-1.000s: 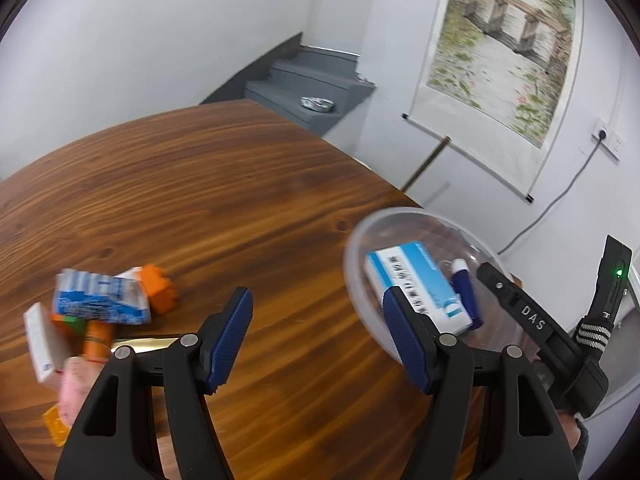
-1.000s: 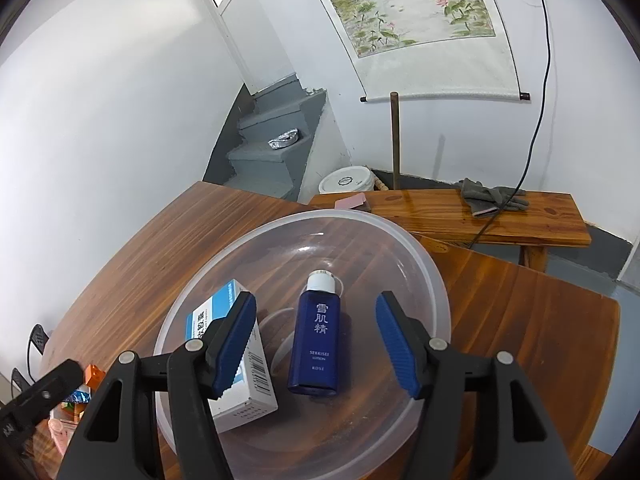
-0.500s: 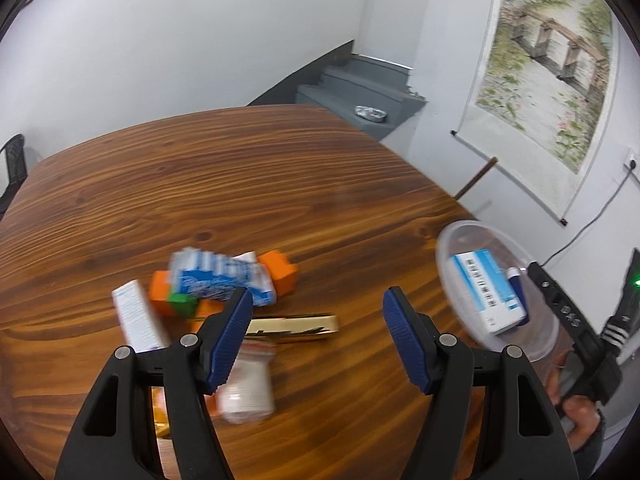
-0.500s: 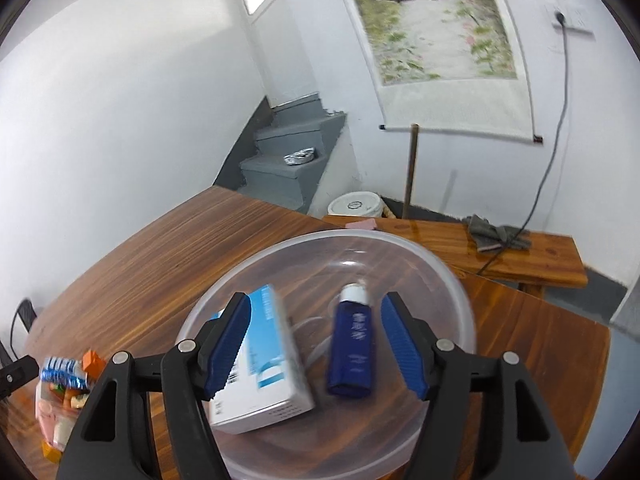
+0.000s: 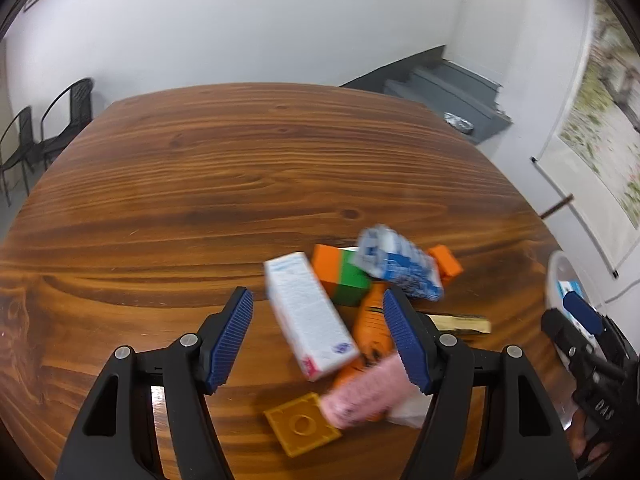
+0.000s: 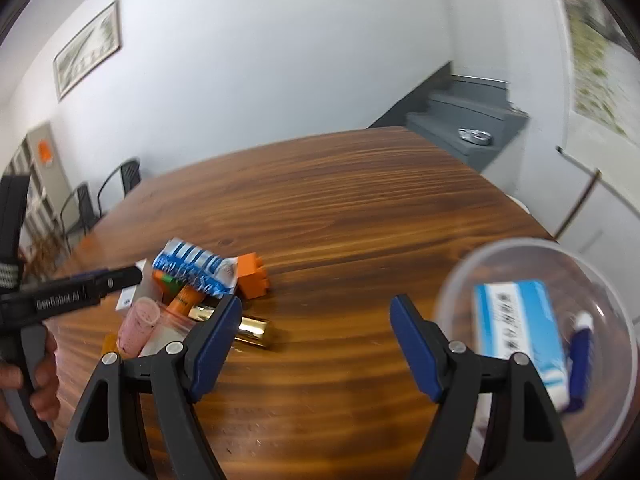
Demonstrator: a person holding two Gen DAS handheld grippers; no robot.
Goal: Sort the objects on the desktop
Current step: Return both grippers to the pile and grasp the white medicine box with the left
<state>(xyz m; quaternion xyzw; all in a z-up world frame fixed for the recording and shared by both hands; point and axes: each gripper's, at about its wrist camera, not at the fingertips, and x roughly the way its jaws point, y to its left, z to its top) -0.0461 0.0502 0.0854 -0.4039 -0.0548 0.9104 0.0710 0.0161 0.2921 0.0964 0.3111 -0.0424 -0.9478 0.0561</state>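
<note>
Above the pile near the table's [image 5: 200, 184] front edge, left gripper [image 5: 318, 338] is hovering, jaws apart, straddling the white carton [image 5: 310, 316] ungripped; right gripper [image 6: 316, 346] jaws are opening, empty; next move likely: descending squarely, then clamping the carton for the clear bowl [image 6: 520, 248].

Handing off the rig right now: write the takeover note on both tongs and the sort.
Left tongs: open, empty, over the pile, straddling the white box.
Right tongs: opening, nothing between them, over bare table.
Done: blue-and-white box and dark blue bottle lie in the clear bowl.
Left: white box, orange block, blue-white packet, gold tube, pink pouch, yellow tile.
</note>
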